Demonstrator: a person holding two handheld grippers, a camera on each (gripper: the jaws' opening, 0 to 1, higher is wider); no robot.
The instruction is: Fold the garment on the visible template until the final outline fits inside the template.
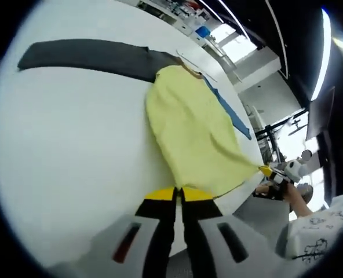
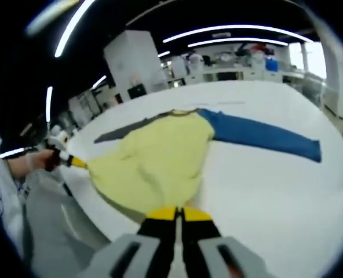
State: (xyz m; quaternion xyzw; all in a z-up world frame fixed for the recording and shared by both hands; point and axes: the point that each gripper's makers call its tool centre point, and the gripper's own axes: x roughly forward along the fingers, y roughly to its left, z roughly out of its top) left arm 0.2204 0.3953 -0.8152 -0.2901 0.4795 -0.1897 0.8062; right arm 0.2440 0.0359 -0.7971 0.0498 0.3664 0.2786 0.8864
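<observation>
White surface (image 2: pixel 264 191) carries the yellow garment (image 2: pixel 154 162), its grey sleeve (image 1: pixel 84 58) at ten o'clock. Each tool (image 1: pixel 179 196) (image 2: pixel 179 213) is clamped on a hem corner at six. Best lift both corners together, evenly, keeping the hem taut.

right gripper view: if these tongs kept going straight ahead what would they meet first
The yellow garment: the right tongs look shut on its near hem, so the line runs straight across it, though the grip itself is hard to confirm.
</observation>
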